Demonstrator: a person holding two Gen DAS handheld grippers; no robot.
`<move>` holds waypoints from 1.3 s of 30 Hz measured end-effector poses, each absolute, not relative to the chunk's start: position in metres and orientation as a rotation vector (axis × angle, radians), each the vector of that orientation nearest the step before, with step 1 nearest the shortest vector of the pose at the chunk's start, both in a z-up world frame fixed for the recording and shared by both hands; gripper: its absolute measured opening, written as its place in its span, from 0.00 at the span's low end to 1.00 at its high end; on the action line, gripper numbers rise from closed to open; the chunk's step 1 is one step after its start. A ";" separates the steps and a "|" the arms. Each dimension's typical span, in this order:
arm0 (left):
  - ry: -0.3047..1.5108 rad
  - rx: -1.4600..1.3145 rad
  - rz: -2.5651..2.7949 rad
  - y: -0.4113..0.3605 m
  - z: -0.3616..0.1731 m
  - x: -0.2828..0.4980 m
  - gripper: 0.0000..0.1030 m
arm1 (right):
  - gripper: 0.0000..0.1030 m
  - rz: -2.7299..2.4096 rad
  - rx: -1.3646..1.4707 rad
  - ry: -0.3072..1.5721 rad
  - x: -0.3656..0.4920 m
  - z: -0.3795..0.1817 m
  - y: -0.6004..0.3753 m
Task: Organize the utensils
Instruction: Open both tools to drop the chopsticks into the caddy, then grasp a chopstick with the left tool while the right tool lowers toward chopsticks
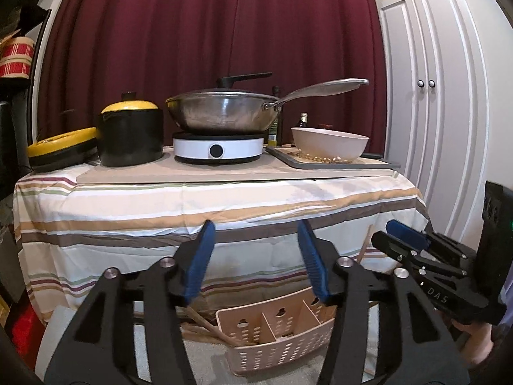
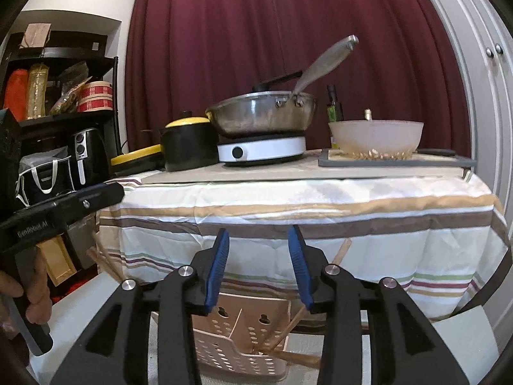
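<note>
Left gripper (image 1: pixel 255 256): blue-padded fingers spread apart, nothing between them, held in front of the striped tablecloth (image 1: pixel 128 205). Right gripper (image 2: pixel 258 264): fingers also parted and empty, level with the cloth's lower stripes.

Utensil caddy (image 1: pixel 275 337): beige, perforated, divided into compartments, sitting low in front of the table, below both grippers. Wooden chopsticks (image 1: pixel 211 329) lean across its left end in the left view; in the right view more sticks (image 2: pixel 290 327) slant through a compartment, tips poking out past the rim. Which compartment holds which stick cannot be told.

Tabletop above: steel pan (image 1: pixel 224 112) on a white induction hob (image 1: pixel 218 149), centre. Black pot with yellow lid (image 1: pixel 130 134) just left of the hob. White bowl (image 1: pixel 330 144) on a grey tray (image 1: pixel 378 163) to the right, small pale bits at its base. Bottles behind, between pan and bowl. Dark red curtain (image 1: pixel 208 32) as backdrop; white cupboard doors at right.
</note>
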State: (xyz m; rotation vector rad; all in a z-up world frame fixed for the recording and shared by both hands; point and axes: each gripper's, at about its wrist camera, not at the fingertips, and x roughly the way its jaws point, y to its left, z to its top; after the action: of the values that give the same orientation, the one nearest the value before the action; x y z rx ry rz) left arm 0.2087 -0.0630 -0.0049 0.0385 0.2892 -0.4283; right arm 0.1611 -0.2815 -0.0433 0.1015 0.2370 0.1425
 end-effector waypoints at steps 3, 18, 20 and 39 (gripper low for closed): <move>0.266 0.041 -0.437 -0.062 0.000 0.195 0.67 | 0.44 0.146 0.096 0.207 0.146 -0.034 -0.281; 0.332 0.041 -0.411 -0.032 -0.051 0.101 0.75 | 0.46 0.112 0.102 0.274 0.058 -0.069 -0.289; 0.352 0.042 -0.399 -0.027 -0.064 0.091 0.75 | 0.46 0.106 0.111 0.298 0.048 -0.081 -0.291; 0.596 0.059 -0.380 -0.009 -0.189 0.027 0.60 | 0.46 0.080 0.122 0.471 -0.021 -0.182 -0.275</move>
State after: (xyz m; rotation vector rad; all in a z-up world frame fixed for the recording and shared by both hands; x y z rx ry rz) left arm 0.0272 -0.0093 -0.1890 0.0587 0.5961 -0.3801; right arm -0.0212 -0.2748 -0.1817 0.1225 0.4706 0.0802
